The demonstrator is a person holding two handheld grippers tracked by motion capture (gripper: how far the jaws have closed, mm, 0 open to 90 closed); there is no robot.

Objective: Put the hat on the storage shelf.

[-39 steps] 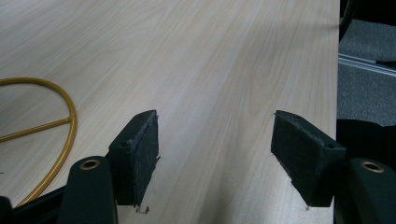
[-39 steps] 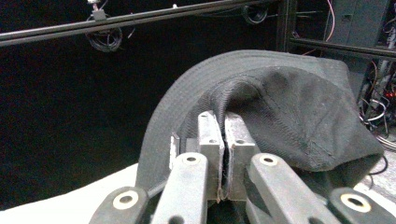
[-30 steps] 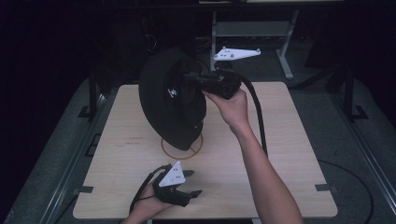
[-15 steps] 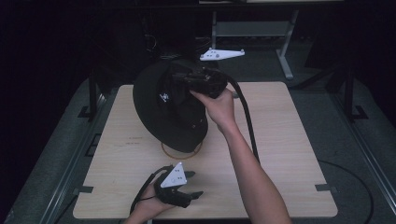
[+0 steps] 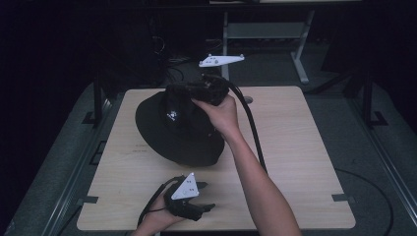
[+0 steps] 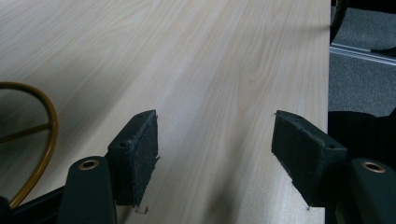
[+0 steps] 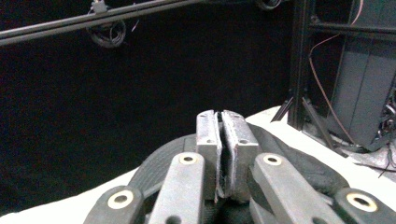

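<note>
table (image 5: pixel 295 147) of pale wood in the high view carries one black wide-brimmed fabric hat (image 5: pixel 172 132); the right gripper (image 5: pixel 184 93) sits at its crown, one left gripper (image 5: pixel 204 209) low near the front edge.
left gripper view: jaws wide apart over bare wood, one yellow ring (image 6: pixel 44 140) beside them.
right gripper view: jaws pinched together on the hat's fabric, having just eased slightly.

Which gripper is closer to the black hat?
The right. The right gripper is at the top of the black hat, jaws pinched on its fabric. The left gripper rests open on the table, apart from the brim.
</note>
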